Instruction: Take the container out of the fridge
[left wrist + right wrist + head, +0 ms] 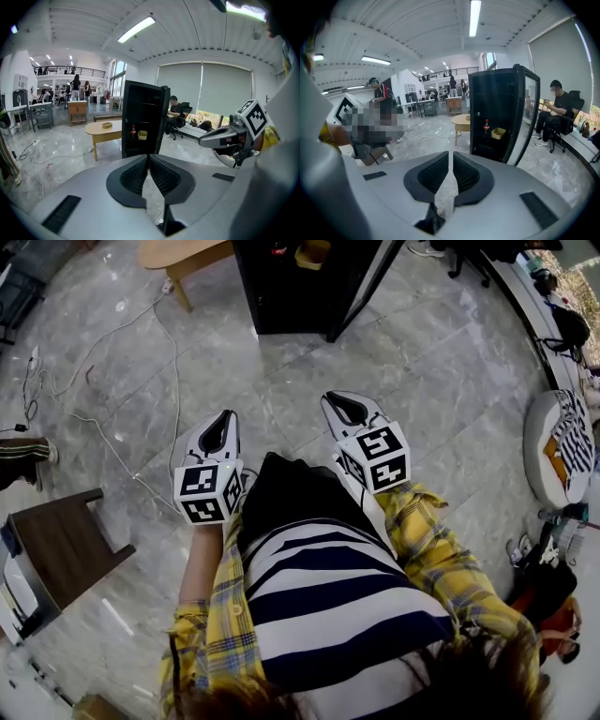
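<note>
Right gripper view: container (498, 133) upright in fridge (497, 98); left gripper (149, 158), right gripper (451, 155) fingers pressed together.

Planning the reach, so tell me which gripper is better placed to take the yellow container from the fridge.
Right, probably. The right gripper sits further forward and nearer in line with the yellow container in the open fridge than the left gripper. Both are shut and empty.

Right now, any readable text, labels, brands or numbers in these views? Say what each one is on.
No text can be read in any view.
Left cube and right cube: black-and-white square patterns only, no letters or digits.
Bottle in the fridge: any label is too small to read.
</note>
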